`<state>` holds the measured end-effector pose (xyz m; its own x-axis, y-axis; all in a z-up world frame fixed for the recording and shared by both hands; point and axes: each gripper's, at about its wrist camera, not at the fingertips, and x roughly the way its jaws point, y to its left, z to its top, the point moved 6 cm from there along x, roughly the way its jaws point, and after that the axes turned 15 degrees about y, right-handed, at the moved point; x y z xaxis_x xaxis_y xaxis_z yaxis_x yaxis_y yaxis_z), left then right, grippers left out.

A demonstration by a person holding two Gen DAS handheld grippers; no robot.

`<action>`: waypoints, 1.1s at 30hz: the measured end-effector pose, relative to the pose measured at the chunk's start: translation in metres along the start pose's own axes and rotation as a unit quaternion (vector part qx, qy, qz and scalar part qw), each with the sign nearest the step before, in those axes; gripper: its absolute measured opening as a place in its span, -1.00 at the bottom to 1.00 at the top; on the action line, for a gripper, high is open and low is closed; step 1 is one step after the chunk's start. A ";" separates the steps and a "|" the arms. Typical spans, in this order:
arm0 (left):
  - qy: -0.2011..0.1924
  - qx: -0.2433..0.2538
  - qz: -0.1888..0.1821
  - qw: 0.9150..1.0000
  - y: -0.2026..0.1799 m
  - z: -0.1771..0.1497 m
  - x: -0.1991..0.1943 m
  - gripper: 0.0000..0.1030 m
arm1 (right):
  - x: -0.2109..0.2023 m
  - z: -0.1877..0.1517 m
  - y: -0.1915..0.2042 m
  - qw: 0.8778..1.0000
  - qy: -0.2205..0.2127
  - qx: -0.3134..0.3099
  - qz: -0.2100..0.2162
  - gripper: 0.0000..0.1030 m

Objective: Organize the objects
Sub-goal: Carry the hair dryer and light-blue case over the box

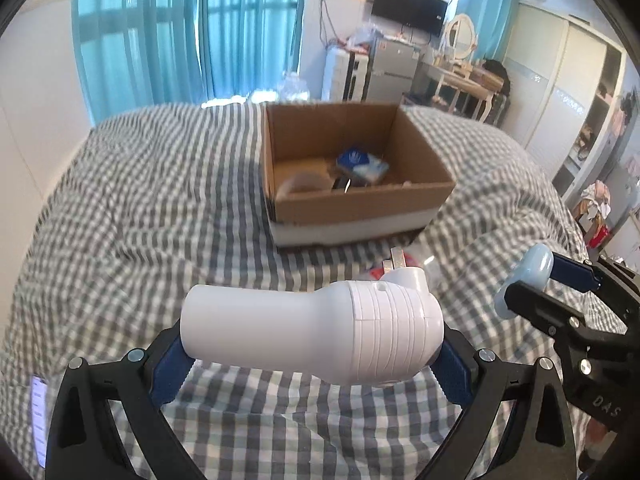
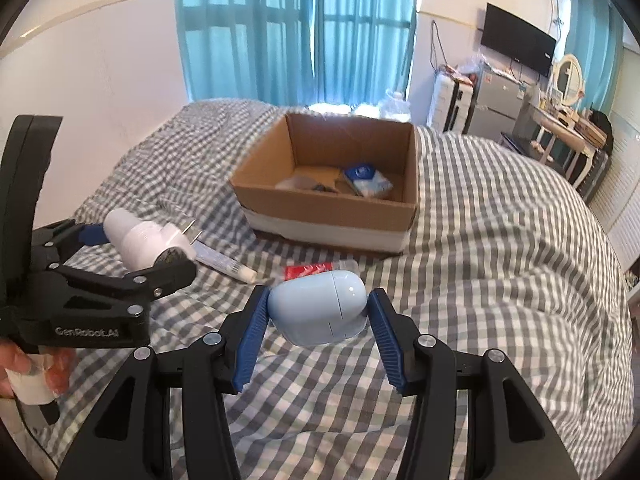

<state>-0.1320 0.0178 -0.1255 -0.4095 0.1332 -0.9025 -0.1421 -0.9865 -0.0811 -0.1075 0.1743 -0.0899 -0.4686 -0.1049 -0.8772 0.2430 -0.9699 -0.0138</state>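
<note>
Both loaded: left gripper (image 1: 312, 344) clamps a white plug-in device (image 1: 312, 332), right gripper (image 2: 318, 314) a pale-blue case (image 2: 318, 312), each raised for transfer to the open cardboard box (image 2: 332, 216).

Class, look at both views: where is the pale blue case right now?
The pale blue case is held in the right gripper above the checked bedspread, short of the cardboard box; in the left wrist view it shows at the right edge.

Left tool (image 1: 312, 344) and right tool (image 2: 318, 316) each grip something, side by side.
</note>
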 end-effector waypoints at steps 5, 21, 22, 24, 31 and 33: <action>-0.026 -0.002 0.002 1.000 0.001 0.021 -0.024 0.96 | -0.026 0.011 0.009 1.000 -0.024 -0.016 0.007 -0.02; -0.078 0.001 0.028 0.997 0.015 0.124 -0.040 0.96 | -0.039 0.107 -0.019 0.997 -0.069 -0.015 -0.008 -0.01; -0.079 -0.003 0.029 0.996 0.016 0.131 -0.036 0.96 | -0.035 0.116 -0.023 0.997 -0.071 -0.013 -0.008 -0.01; -0.082 -0.005 0.032 0.996 0.017 0.142 -0.029 0.96 | -0.028 0.129 -0.030 0.997 -0.073 -0.008 -0.008 -0.01; -0.074 0.013 0.028 0.997 0.009 0.173 0.015 0.96 | 0.011 0.173 -0.051 0.998 -0.064 0.002 -0.019 -0.02; -0.072 0.025 0.028 0.997 0.004 0.179 0.028 0.96 | 0.024 0.183 -0.056 0.998 -0.060 0.004 -0.020 -0.02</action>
<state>-0.3057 0.0350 -0.0752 -0.5425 0.0937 -0.8348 -0.1578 -0.9874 -0.0083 -0.2879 0.1858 -0.0219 -0.5766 -0.0920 -0.8118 0.2166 -0.9753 -0.0434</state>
